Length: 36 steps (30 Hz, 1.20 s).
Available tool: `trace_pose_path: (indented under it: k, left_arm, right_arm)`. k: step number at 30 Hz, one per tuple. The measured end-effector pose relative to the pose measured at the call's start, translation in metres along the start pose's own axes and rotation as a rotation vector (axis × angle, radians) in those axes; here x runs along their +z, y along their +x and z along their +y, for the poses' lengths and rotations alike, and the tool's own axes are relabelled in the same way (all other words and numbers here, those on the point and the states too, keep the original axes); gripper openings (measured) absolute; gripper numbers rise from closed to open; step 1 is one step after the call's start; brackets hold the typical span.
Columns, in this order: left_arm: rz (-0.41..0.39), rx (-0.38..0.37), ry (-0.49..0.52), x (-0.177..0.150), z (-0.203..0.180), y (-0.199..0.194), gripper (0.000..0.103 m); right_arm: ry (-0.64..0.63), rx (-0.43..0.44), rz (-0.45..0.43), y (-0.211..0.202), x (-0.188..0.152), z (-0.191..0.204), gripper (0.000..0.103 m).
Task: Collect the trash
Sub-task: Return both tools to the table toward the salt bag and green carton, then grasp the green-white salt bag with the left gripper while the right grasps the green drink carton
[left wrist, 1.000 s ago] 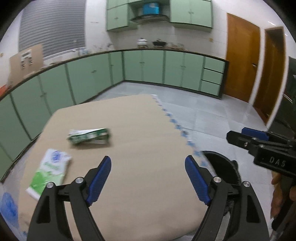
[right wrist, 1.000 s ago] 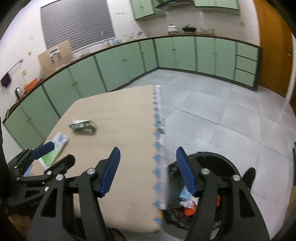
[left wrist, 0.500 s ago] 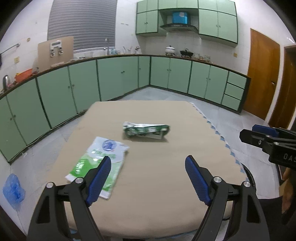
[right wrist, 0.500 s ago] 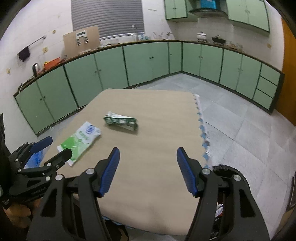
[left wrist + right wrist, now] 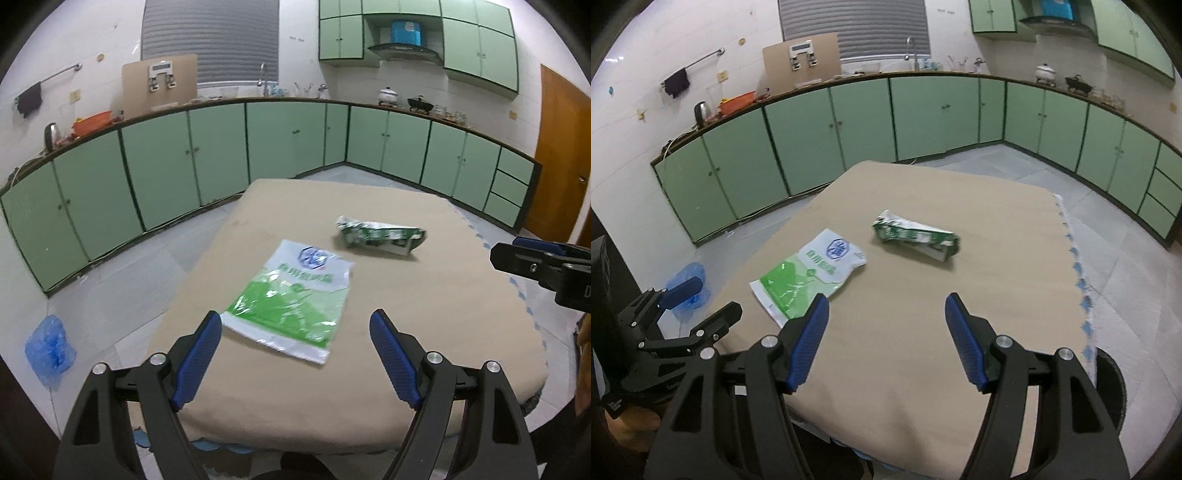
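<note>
A flat green and white plastic bag [image 5: 295, 299] lies on the beige table [image 5: 424, 332], just ahead of my open, empty left gripper [image 5: 295, 354]. A crushed green and white carton [image 5: 380, 236] lies on its side farther back. In the right wrist view the bag [image 5: 809, 273] is at the left front and the carton [image 5: 916, 238] is ahead of my open, empty right gripper [image 5: 886, 336]. The left gripper [image 5: 698, 306] shows at the left edge there, and the right gripper's fingers [image 5: 535, 258] at the right edge of the left wrist view.
A black trash bin [image 5: 1110, 384] stands on the floor by the table's right front corner. A blue plastic bag [image 5: 50, 350] lies on the floor at the left. Green cabinets [image 5: 221, 155] line the far walls. A wooden door [image 5: 557, 155] is at the right.
Both grippers have swung left, away from the bin, and now face the table. The bag and carton have come toward the middle of both views. Both jaws stay open.
</note>
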<state>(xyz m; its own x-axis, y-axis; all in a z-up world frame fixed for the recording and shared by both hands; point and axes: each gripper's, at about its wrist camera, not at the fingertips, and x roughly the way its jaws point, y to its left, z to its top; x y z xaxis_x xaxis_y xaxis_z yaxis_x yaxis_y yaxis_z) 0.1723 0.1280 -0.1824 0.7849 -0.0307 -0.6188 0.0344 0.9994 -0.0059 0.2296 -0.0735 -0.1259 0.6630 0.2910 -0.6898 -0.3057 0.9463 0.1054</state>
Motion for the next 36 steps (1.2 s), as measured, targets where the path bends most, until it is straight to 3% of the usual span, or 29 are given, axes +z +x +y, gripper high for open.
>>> trace_pose_path:
  k: [11, 26, 28, 30, 32, 36]
  left_arm:
    - [0.064, 0.014, 0.000, -0.020, 0.019, 0.039, 0.081]
    - [0.176, 0.022, -0.102, -0.017, 0.044, 0.119, 0.081]
    - [0.179, 0.022, -0.087, -0.013, 0.040, 0.124, 0.061]
    - [0.175, 0.019, -0.075, -0.009, 0.038, 0.126, 0.013]
    - [0.179, -0.014, -0.083, -0.007, 0.036, 0.128, 0.003]
    - [0.115, -0.038, -0.078, -0.005, 0.028, 0.116, 0.000]
  right_arm:
    - [0.010, 0.044, 0.035, 0.052, -0.011, -0.007, 0.065]
    - [0.056, 0.039, 0.100, 0.095, -0.018, -0.033, 0.065]
    - [0.057, 0.039, 0.104, 0.097, -0.018, -0.035, 0.065]
    - [0.059, 0.040, 0.107, 0.098, -0.017, -0.036, 0.065]
    - [0.058, 0.038, 0.106, 0.097, -0.016, -0.036, 0.065]
    - [0.051, 0.031, 0.095, 0.093, -0.014, -0.038, 0.065]
